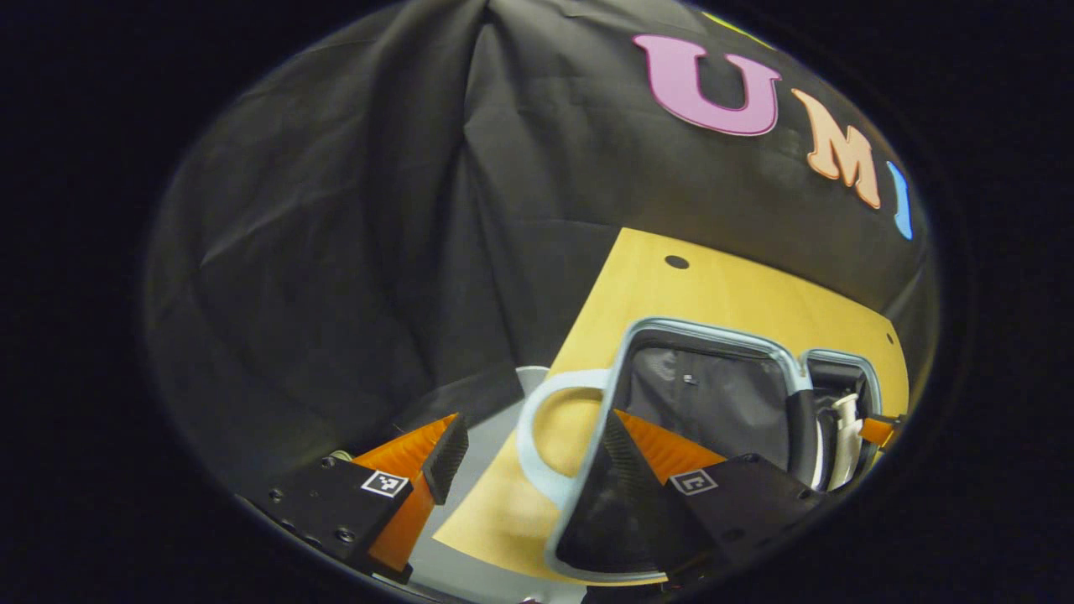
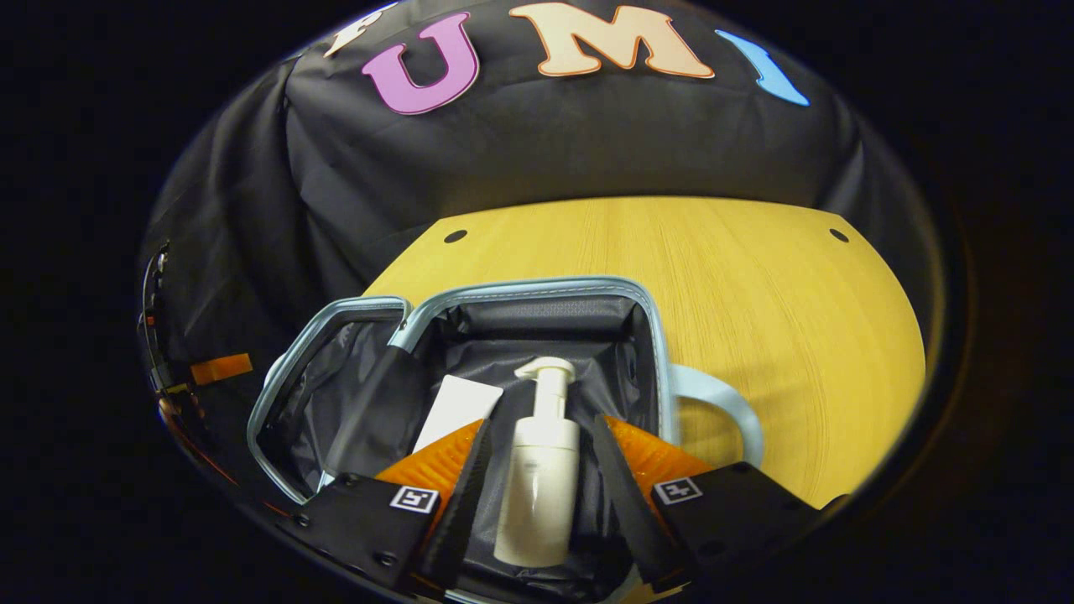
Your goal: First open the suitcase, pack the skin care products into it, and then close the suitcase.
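Note:
The suitcase (image 2: pixel 537 289) lies open on the wooden table, pale blue rim around dark lining. A white pump bottle (image 2: pixel 537 478) lies in its right half, and a flat white tube (image 2: pixel 457 409) rests beside it. My right gripper (image 2: pixel 541 457) hangs over that half, open, its fingers either side of the bottle with lining showing in the gaps. My left gripper (image 1: pixel 533 453) is open and holds nothing; it straddles the suitcase (image 1: pixel 713 335) rim by the pale handle (image 1: pixel 537 436). The bottle (image 1: pixel 843 419) shows far right, beside the other gripper's finger (image 1: pixel 877 429).
The wooden table (image 2: pixel 755 294) stretches bare to the right and behind the suitcase, with small holes near its corners. A second pale handle (image 2: pixel 726 403) sticks out from the suitcase's right side. Black cloth walls close in behind and to the left.

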